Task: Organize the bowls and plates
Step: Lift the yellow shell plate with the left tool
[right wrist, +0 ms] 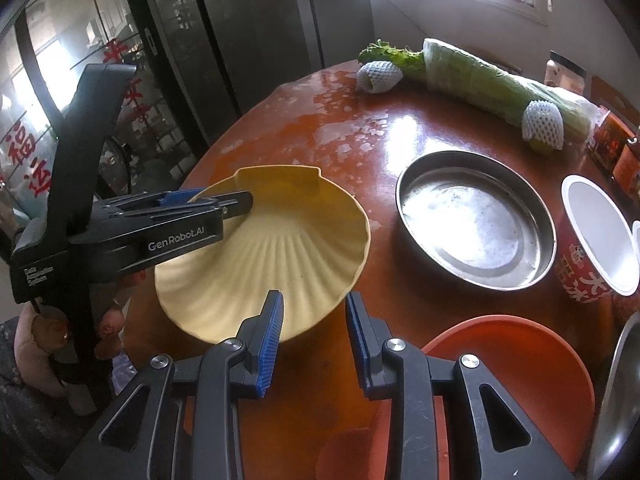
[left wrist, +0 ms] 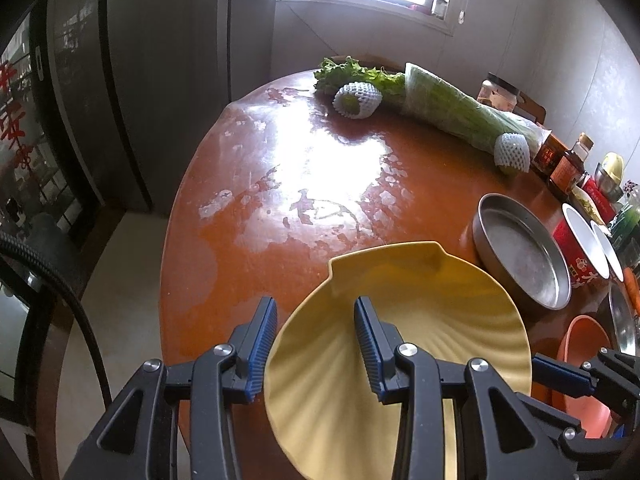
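A yellow shell-shaped plate (left wrist: pixel 420 320) (right wrist: pixel 280 252) is tilted above the near edge of the red-brown table (left wrist: pixel 304 160). My left gripper (left wrist: pixel 316 344) straddles its left rim with jaws wide apart; in the right wrist view its fingers (right wrist: pixel 224 204) lie on either side of that rim. My right gripper (right wrist: pixel 314 340) is open, jaws either side of the plate's near rim. A steel pan (left wrist: pixel 520 248) (right wrist: pixel 476 220) sits to the right. An orange bowl (right wrist: pixel 512 364) (left wrist: pixel 588 344) lies at near right.
White-rimmed paper cups (right wrist: pixel 596 236) stand right of the pan, with a steel bowl edge (right wrist: pixel 616 392) at far right. Wrapped lettuce (left wrist: pixel 460 112) and foam-netted fruit (left wrist: pixel 356 100) lie at the back, with bottles and jars (left wrist: pixel 568 160). A dark fridge (right wrist: pixel 224 40) stands left.
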`<state>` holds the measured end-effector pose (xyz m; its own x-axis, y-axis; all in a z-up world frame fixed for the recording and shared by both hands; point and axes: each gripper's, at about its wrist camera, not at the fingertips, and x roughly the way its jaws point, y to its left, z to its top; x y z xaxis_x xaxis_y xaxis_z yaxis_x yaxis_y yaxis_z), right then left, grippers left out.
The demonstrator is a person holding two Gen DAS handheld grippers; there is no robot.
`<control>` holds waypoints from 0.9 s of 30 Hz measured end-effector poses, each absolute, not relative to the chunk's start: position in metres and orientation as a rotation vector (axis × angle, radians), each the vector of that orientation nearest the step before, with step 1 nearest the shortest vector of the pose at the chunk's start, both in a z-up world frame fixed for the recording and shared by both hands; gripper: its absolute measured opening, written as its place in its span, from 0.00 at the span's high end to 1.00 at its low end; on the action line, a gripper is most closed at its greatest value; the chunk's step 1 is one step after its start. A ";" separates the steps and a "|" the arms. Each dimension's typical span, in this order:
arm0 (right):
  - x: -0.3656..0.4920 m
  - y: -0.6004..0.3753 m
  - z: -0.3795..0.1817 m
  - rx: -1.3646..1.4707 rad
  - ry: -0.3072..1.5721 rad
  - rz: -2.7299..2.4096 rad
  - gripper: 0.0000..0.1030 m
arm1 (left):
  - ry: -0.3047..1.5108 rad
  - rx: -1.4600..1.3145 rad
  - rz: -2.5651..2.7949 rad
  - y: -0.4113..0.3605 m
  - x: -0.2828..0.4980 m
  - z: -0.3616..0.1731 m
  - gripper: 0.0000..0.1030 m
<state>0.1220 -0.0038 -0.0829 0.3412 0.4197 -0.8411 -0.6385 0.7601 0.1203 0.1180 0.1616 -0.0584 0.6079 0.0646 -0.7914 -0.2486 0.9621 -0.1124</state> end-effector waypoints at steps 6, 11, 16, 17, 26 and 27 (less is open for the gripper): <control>0.122 -0.004 -0.083 -0.247 1.001 0.686 0.65 | 0.896 -0.222 0.196 0.165 0.112 -0.057 0.57; 0.122 -0.004 -0.083 -0.244 0.999 0.677 0.63 | 0.877 -0.224 0.201 0.168 0.106 -0.051 0.54; 0.121 -0.004 -0.081 -0.249 0.991 0.666 0.62 | 0.864 -0.223 0.206 0.170 0.102 -0.047 0.53; 0.121 -0.005 -0.080 -0.248 0.987 0.659 0.62 | 0.860 -0.222 0.208 0.170 0.101 -0.045 0.52; 0.118 -0.017 -0.060 -0.219 0.931 0.644 0.56 | 0.796 -0.216 0.187 0.159 0.085 -0.019 0.45; 0.117 -0.020 -0.057 -0.218 0.922 0.639 0.56 | 0.789 -0.213 0.180 0.156 0.083 -0.016 0.44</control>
